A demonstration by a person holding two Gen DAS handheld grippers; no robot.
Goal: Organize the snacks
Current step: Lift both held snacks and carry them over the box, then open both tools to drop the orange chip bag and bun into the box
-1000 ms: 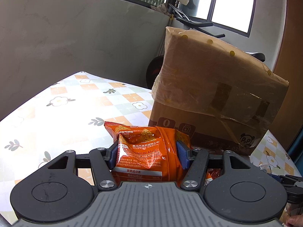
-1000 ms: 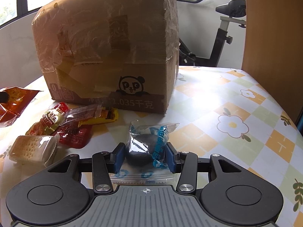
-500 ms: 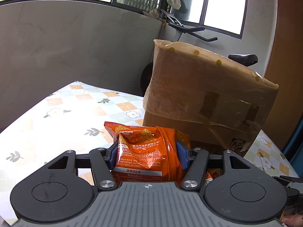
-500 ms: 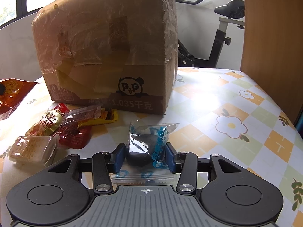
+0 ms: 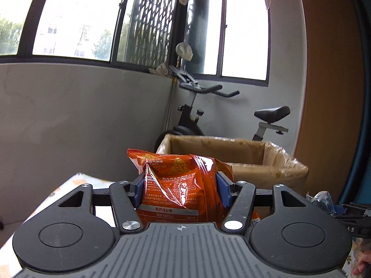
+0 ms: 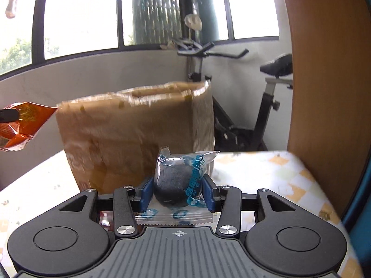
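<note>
My left gripper [image 5: 179,188] is shut on an orange snack bag [image 5: 180,185], its blue pads pressing both sides, held up level with the open top of the cardboard box [image 5: 231,153] just behind it. My right gripper [image 6: 178,193] is shut on a clear packet with a dark round snack [image 6: 178,185] and blue print, lifted in front of the same box [image 6: 129,136]. In the right wrist view the orange bag [image 6: 20,125] shows at the left edge. The right gripper [image 5: 345,210] with its packet shows low at the right of the left wrist view.
The box stands on a table with a flower-patterned cloth [image 6: 273,171]. An exercise bike [image 5: 208,115] stands behind it by the window wall. A wooden panel [image 6: 324,92] rises at the right. A red wrapper [image 6: 105,220] peeks under the right gripper. A hand [image 5: 361,261] shows bottom right.
Both grippers have risen with their snacks, from table height to the level of the box's top. The box's open top now shows in the left wrist view; the loose snacks have dropped out of sight.
</note>
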